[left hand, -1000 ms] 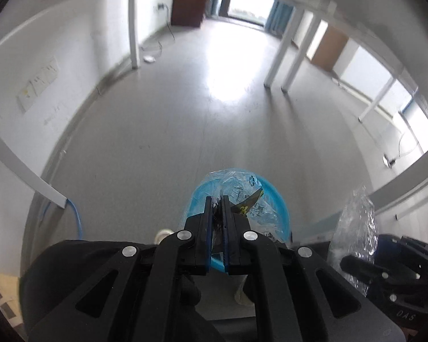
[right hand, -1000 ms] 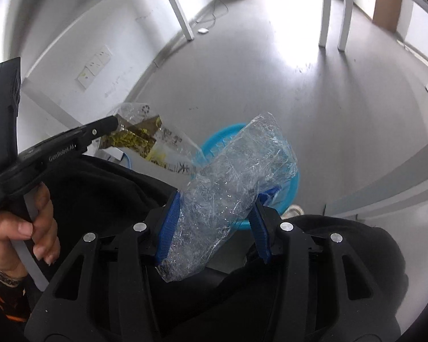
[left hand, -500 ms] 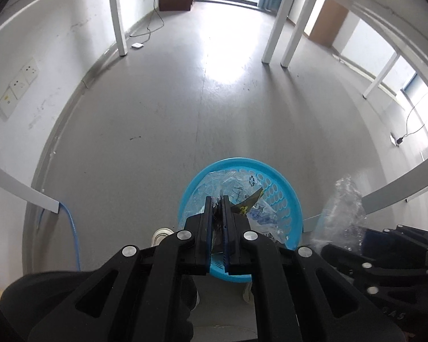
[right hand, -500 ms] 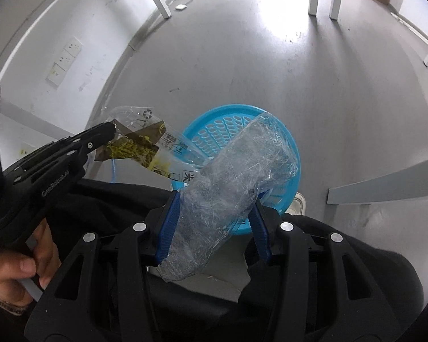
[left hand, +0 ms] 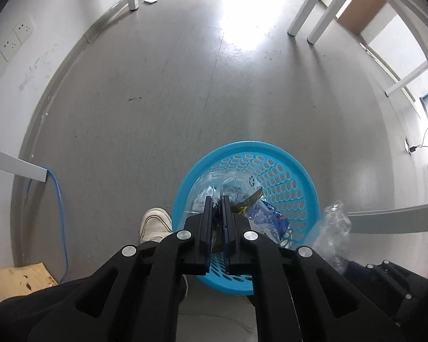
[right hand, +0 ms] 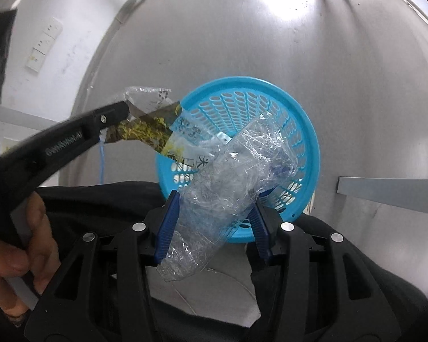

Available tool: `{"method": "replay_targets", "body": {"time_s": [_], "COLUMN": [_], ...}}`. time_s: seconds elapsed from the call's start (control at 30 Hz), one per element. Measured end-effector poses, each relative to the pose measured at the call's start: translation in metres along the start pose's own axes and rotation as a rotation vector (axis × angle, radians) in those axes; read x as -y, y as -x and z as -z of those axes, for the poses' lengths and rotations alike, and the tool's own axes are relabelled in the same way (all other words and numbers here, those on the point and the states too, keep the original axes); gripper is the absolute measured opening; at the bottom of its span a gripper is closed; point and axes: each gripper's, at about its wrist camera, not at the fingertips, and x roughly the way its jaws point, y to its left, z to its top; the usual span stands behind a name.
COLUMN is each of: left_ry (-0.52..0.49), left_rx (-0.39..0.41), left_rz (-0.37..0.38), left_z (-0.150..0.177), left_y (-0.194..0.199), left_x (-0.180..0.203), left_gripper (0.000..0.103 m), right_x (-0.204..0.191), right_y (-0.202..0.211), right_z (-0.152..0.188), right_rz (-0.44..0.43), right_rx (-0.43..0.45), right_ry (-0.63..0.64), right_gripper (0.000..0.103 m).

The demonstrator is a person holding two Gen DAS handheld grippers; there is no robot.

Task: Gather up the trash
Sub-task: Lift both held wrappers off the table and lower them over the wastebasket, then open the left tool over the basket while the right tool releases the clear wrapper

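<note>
Above the blue perforated basket (right hand: 296, 131) at frame centre, both grippers carry trash at the drop-off step. The left gripper (left hand: 217, 199), jaws nearly shut, pinches a printed snack wrapper (right hand: 151, 126); the right gripper (right hand: 214, 199), partly open, clamps a crushed clear plastic bottle (right hand: 231, 176). Next, judged: centre each item over the basket, then release.

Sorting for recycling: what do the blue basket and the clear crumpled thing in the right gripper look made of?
Blue basket: likely moulded plastic, smooth, with rows of oval holes. Clear crumpled thing: apparently thin transparent plastic, glossy and creased, possibly a crushed bottle.
</note>
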Motion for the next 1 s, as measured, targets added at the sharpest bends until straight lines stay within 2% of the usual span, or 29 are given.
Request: {"method": "replay_targets", "body": {"time_s": [0.17, 0.33, 0.43, 0.47, 0.53, 0.57, 0.6, 1.0], "left_ry": [0.032, 0.025, 0.059, 0.071, 0.076, 0.073, 0.072, 0.133], "left_rx": [-0.04, -0.05, -0.074, -0.081, -0.095, -0.094, -0.082, 0.003], "left_rz": [0.036, 0.066, 0.099, 0.114, 0.154, 0.156, 0.15, 0.077], "left_z": [-0.002, -0.001, -0.001, -0.003, -0.004, -0.004, -0.005, 0.003], "left_y": [-0.015, -0.02, -0.024, -0.025, -0.026, -0.026, -0.025, 0.002], "left_x": [0.0, 0.002, -0.004, -0.006, -0.007, -0.007, -0.007, -0.02], "left_gripper": [0.005, 0.007, 0.007, 0.01, 0.025, 0.048, 0.056, 0.055], "right_x": [0.004, 0.008, 0.01, 0.01, 0.011, 0.011, 0.011, 0.013], "right_y": [-0.019, -0.024, -0.025, -0.025, -0.026, -0.027, -0.027, -0.015], "right_z": [-0.009, -0.011, -0.01, -0.011, -0.011, -0.012, -0.011, -0.004], "right_rz": [0.024, 0.012, 0.017, 0.022, 0.023, 0.022, 0.024, 0.036], "right_rx": [-0.037, -0.034, -0.036, -0.033, -0.035, -0.037, -0.038, -0.002], "right_ry": [-0.015, -0.028, -0.037, -0.043, -0.055, -0.058, -0.06, -0.069], "right_gripper": [0.046, 0.046, 0.049, 0.051, 0.056, 0.057, 0.057, 0.065]}}
